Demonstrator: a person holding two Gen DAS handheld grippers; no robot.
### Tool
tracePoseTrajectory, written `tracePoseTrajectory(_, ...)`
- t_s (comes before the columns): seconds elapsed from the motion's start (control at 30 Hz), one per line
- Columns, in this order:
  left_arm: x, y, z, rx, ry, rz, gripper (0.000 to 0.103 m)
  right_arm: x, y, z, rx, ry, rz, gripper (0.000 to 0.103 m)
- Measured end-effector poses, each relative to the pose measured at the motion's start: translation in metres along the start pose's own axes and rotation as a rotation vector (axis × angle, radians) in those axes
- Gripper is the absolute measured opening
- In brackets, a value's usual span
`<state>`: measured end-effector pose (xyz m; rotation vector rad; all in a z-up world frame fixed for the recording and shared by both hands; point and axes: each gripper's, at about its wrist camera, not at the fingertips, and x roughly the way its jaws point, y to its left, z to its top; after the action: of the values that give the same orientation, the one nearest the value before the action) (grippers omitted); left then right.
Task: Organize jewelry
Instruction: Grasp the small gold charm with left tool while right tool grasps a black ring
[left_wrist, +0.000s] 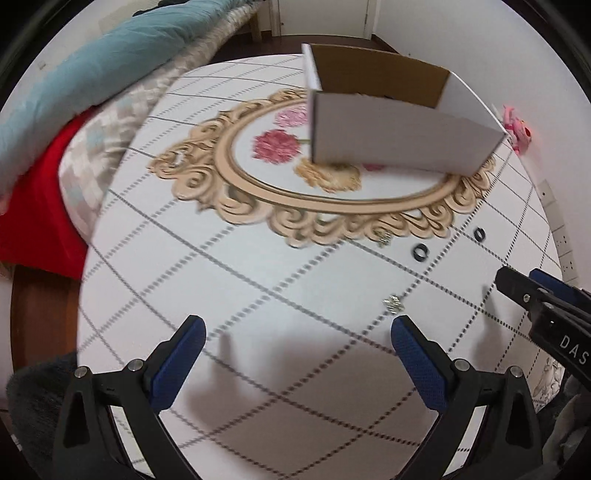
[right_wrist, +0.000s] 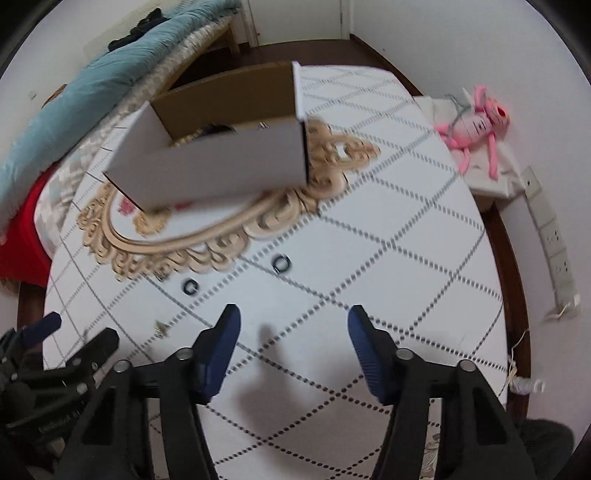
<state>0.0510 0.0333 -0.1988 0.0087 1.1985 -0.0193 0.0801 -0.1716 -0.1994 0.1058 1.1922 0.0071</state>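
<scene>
- My left gripper (left_wrist: 297, 332), with black arms and blue pads, has its jaws wide apart and holds nothing; it hangs over the white tablecloth with the grey dotted grid (left_wrist: 258, 387).
- My right gripper (right_wrist: 293, 321) is of the same kind. Its jaws are partly open, also empty.
- A small silver-coloured piece of jewelry (left_wrist: 393, 304) lies just beyond the right pad of the left gripper, near to it and not between the jaws.
- Further away lie two small black rings (right_wrist: 190, 287) on the cloth, apart from each other, ahead of the right gripper.
- One more small metallic piece (left_wrist: 384, 240) lies at the edge of the beige ornamental print.
- Farthest stands the open white cardboard box (left_wrist: 399, 136), with some dark things inside that I cannot identify.
- I judge that I am at the approach for picking. Next I must bring one gripper down over a piece, centre it, then close gently.
</scene>
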Motion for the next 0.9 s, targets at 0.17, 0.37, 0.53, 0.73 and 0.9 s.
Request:
tracePoseTrajectory(0.17,0.005,-0.025,-0.002,0.035,-0.008,-0.047,0.092,-0.001,-0.012,-0.005,0.026,-0.019,-0.005,0.055)
tracePoseTrajectory(0.37,0.009,-0.046,-0.005,0.087,-0.013,-0.066,0.066,-0.002,-0.030,-0.004,0.062,-0.021,-0.012,0.047)
tracePoseTrajectory(0.53,0.007,-0.059,-0.004,0.132,-0.041,-0.055,0.041,-0.001,-0.037,-0.005,0.080,-0.018,-0.010,0.043)
tracePoseTrajectory(0.73,0.008,-0.063,0.002,0.143,-0.050,-0.075,0.009,-0.001,-0.037,-0.005,0.082,-0.019,-0.004,0.041)
tracePoseTrajectory(0.9,0.001,-0.051,0.004,0.130,-0.062,-0.082,0.004,-0.004,-0.036,-0.001,0.097,-0.031,0.065,0.041)
